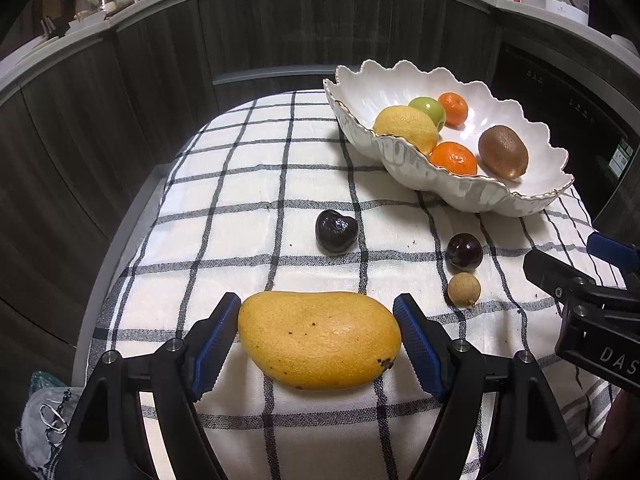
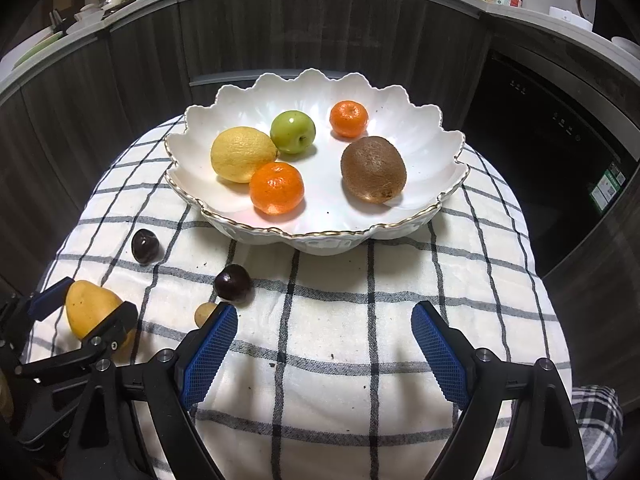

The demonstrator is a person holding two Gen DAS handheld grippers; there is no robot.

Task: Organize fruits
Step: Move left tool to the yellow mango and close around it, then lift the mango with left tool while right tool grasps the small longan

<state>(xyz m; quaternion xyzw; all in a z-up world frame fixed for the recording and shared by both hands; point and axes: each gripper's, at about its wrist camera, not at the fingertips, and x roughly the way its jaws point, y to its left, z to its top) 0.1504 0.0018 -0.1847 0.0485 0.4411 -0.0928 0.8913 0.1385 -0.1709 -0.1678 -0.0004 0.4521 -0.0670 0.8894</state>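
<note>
Mango, yellow and oval (image 1: 319, 340), lies nearest in the left wrist view, on the white cloth with dark checked lines (image 1: 280, 184) that covers the desk. It sits lengthwise between the blue-padded fingers of the left hand-held gripper (image 1: 318, 344); each pad stands at an end of the fruit, and whether they press on it cannot be told. The right hand-held gripper (image 2: 324, 344) stands wide open over bare cloth, with nothing between its fingers.

A little farther, to the right of the mango, a small round tan fruit (image 1: 463, 289) lies just beside a dark purple round fruit (image 1: 464, 252). A second dark purple, heart-shaped fruit (image 1: 335, 232) lies apart from them, nearer the middle of the cloth.

Beyond these sits a white scalloped ceramic bowl with a gold rim (image 2: 420, 128). It holds a yellow lemon (image 2: 242, 153), a green apple (image 2: 292, 132), two orange tangerines, one near (image 2: 277, 188) and one far (image 2: 349, 118), and a brown kiwi (image 2: 373, 169).

Farthest off runs a dark wood-panelled cabinet front (image 2: 280, 36).
</note>
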